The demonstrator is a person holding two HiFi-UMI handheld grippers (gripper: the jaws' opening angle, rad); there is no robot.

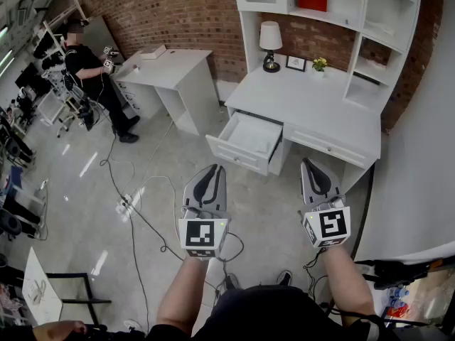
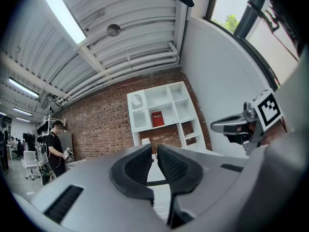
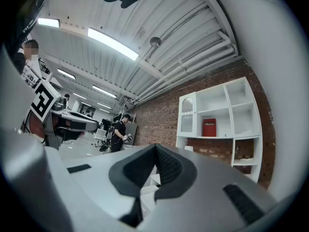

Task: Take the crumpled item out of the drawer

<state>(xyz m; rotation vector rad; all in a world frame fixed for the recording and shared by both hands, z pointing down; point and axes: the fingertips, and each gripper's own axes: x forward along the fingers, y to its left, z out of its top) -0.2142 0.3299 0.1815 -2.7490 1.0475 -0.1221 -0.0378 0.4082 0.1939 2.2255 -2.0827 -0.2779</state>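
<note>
- Both sets of jaws are clenched with nothing in them. The left gripper (image 1: 212, 169) shows just a hair of a slit between its pads in its own view, and the right gripper (image 1: 308, 164) is pressed fully together.
- Both are held level out in front of the person, side by side and well apart from the furniture. To me that reads as an approach pose, not a reach.
- The drawer (image 1: 245, 144) is the left one under the white worktop (image 1: 313, 104). It's already pulled out, so no opening step seems needed.
- The crumpled item should be in that drawer, but from the head view the inside just reads as pale and I can't pick it out. Neither gripper view looks down into it; both point at the shelf unit (image 3: 187, 117) and the brick wall (image 3: 154, 115).
- A lamp (image 1: 270, 45), a small frame (image 1: 296, 63) and a little plant (image 1: 320, 64) sit at the back of the worktop by the wall. They're clear of the drawer, so they shouldn't get in the way.
- My guess for the next bit is to step closer, tip one gripper downward and open its jaws before going in. The left one looks lined up closer to the drawer.
- Another person (image 1: 92, 77) stands at a separate table (image 1: 167, 66) far off to the left, not involved.
</note>
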